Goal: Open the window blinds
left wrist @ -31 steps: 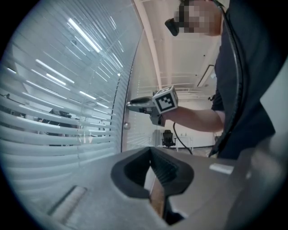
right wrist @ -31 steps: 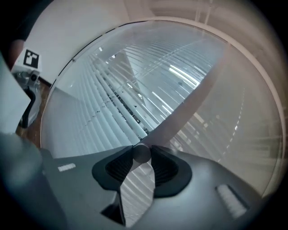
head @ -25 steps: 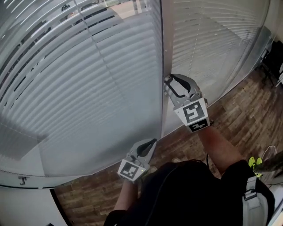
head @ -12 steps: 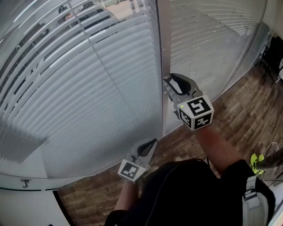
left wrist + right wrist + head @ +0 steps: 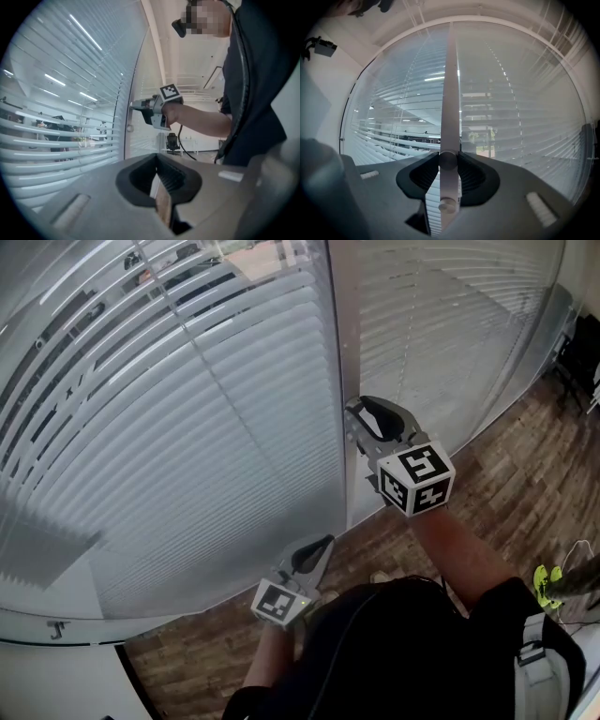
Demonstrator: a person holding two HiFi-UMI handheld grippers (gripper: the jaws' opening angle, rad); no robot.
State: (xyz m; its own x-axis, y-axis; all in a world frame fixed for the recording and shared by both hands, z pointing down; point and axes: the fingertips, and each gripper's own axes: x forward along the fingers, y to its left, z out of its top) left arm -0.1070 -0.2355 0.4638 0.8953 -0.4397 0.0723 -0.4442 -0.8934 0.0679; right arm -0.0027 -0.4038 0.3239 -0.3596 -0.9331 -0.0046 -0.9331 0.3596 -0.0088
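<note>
The right gripper (image 5: 361,413) is held level against the post (image 5: 339,352) between the two panes. Its jaws are closed on a small round knob (image 5: 448,160) on that post. Over the last second the gripper has been rolled about its own axis without being shifted: the cube (image 5: 417,479) now shows a different face upward. The knob is judged to have been twisted with it, so the tilting step is taken to be under way.

The blinds (image 5: 187,427) hang just beyond the jaws. Gaps are seen only between the upper left slats (image 5: 66,343); lower down they lie nearly flat, and little change in them can be made out, so more turning is probably needed. The left gripper (image 5: 319,545) is held low and idle, jaws together on nothing.
</note>
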